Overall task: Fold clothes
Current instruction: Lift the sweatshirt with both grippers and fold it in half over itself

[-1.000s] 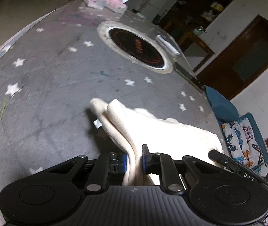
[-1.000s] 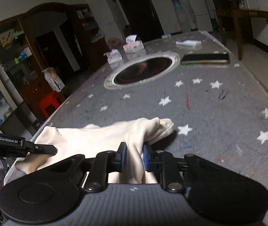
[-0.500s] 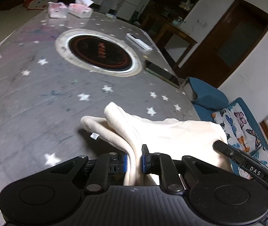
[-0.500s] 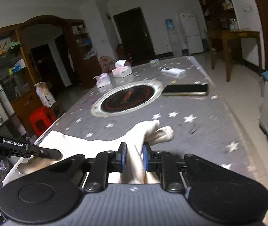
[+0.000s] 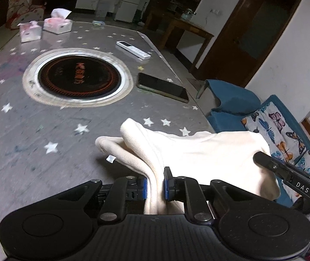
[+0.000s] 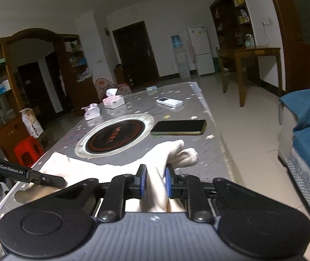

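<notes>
Two claws, each pinched onto a bunched fold of cream garment [image 5: 200,152]: left claw [image 5: 155,183] at one end, right claw [image 6: 155,181] at the other. Cloth stretched between them over the near edge of the grey starred worktop [image 5: 24,134]. Farther along: round cooktop [image 5: 77,77], dark phone [image 5: 162,87] beside it near the right edge, white remote [image 5: 133,50], tissue boxes [image 5: 57,25] toward the far-left corner.

My cloth [image 5: 198,150] hangs between my two claws, over the table's [image 5: 24,156] near end. Behind it sits the round cooker [image 5: 78,77], the phone [image 5: 162,87] right beside. Tissue boxes [image 5: 57,25] sit far back, maybe two.
</notes>
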{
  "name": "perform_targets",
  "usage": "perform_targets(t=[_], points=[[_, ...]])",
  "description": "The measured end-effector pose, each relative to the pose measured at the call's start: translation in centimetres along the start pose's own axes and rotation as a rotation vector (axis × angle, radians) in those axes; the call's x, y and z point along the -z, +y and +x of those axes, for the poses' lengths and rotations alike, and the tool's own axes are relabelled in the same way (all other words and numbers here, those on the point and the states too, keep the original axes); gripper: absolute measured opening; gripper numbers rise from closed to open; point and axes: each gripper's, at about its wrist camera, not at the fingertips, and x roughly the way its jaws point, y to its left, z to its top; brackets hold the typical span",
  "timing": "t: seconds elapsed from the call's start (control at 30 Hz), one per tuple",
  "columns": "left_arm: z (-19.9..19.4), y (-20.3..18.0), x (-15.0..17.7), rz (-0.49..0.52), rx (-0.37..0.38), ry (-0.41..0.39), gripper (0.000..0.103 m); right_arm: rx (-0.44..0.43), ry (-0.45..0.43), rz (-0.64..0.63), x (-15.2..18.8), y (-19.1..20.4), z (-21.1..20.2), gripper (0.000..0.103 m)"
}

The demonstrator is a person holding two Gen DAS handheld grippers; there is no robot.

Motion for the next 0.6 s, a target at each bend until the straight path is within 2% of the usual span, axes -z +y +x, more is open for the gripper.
perform_targets(t=[0.33, 0.6], points=[[3.6, -1.9, -1.5, 0.044, -0.016, 0.037, 0.015, 0.059, 0.025, 0.025, 0.0, -3.3, 1.9, 0.016], [4.6, -2.2, -2.1, 0.079, -0.031, 0.049, 0.015, 0.071, 0.033, 0.035, 0.3, -4.4, 2.7, 0.016]])
